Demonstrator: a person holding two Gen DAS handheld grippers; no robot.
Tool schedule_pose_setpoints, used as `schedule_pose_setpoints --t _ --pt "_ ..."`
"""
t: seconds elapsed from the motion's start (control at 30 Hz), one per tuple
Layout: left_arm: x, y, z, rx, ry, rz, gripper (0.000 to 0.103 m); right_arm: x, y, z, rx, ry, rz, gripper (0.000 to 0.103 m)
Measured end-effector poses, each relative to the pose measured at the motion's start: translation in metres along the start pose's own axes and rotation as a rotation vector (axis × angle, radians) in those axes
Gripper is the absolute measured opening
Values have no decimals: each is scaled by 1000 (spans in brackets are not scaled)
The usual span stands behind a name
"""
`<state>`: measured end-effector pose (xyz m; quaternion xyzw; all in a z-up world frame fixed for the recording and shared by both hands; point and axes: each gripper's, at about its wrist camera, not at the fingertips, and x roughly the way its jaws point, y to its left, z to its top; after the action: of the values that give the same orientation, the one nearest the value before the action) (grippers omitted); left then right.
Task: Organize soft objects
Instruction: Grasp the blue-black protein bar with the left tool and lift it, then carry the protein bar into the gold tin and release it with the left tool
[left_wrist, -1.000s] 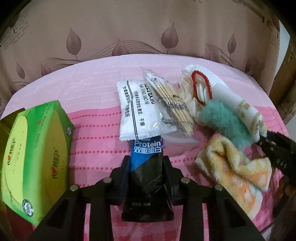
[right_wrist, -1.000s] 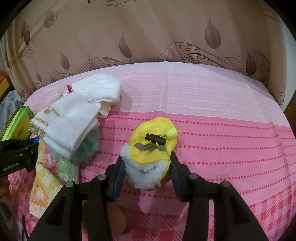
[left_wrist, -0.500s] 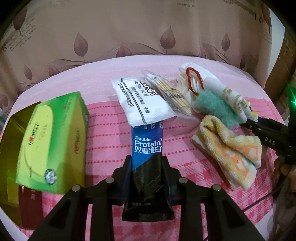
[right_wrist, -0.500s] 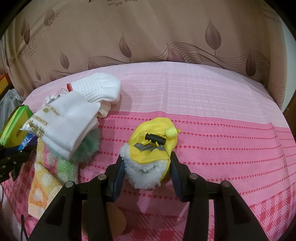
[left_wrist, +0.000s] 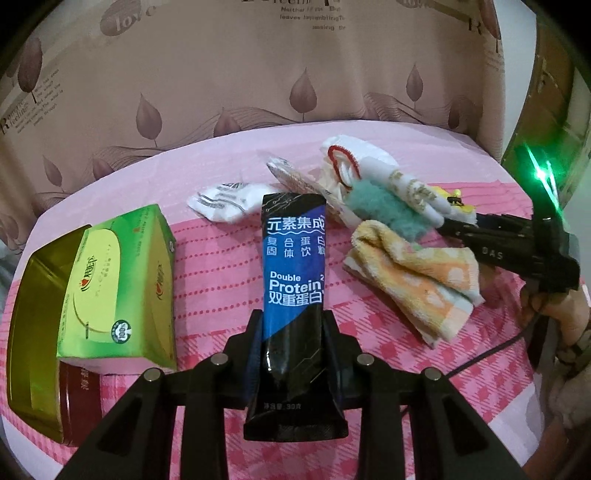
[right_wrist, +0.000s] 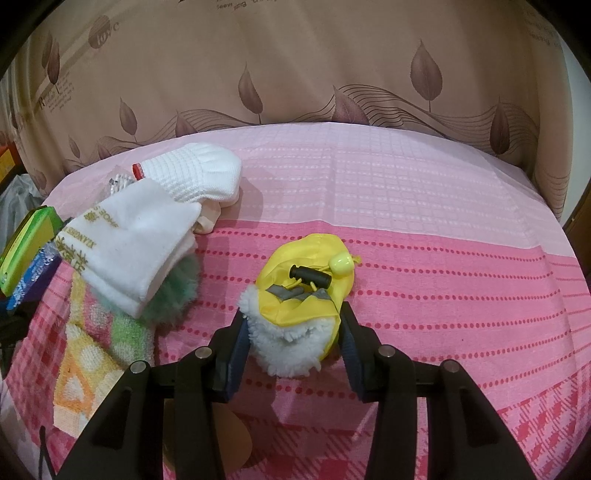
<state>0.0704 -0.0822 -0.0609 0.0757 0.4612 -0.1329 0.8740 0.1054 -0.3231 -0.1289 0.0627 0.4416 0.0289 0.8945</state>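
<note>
Towel (left_wrist: 413, 280) on pink tablecloth (left_wrist: 221, 266)

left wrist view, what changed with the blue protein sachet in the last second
The left claw, shut on the blue and black protein sachet, drew it out from under the white plastic packet and lifted it; its jaws closed slightly. The right claw kept its grip on the yellow fleece-lined pouch, unmoved.

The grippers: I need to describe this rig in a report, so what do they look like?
Both the left gripper and right gripper are matte black frames with silver round bolts and dark blue pads. Seen from the left wrist, the right one carries white "DAS" lettering and a trailing black cable.
</note>
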Motion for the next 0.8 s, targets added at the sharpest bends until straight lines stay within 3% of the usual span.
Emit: schedule_pose_setpoints --t 0.43,0.8 --pt "-37 16 2 -41 -57 21 30 0 2 0 -10 1 -17 42" --pt "-67 80 -2 -138 -97 146 30 0 5 0 -15 2 -26 42"
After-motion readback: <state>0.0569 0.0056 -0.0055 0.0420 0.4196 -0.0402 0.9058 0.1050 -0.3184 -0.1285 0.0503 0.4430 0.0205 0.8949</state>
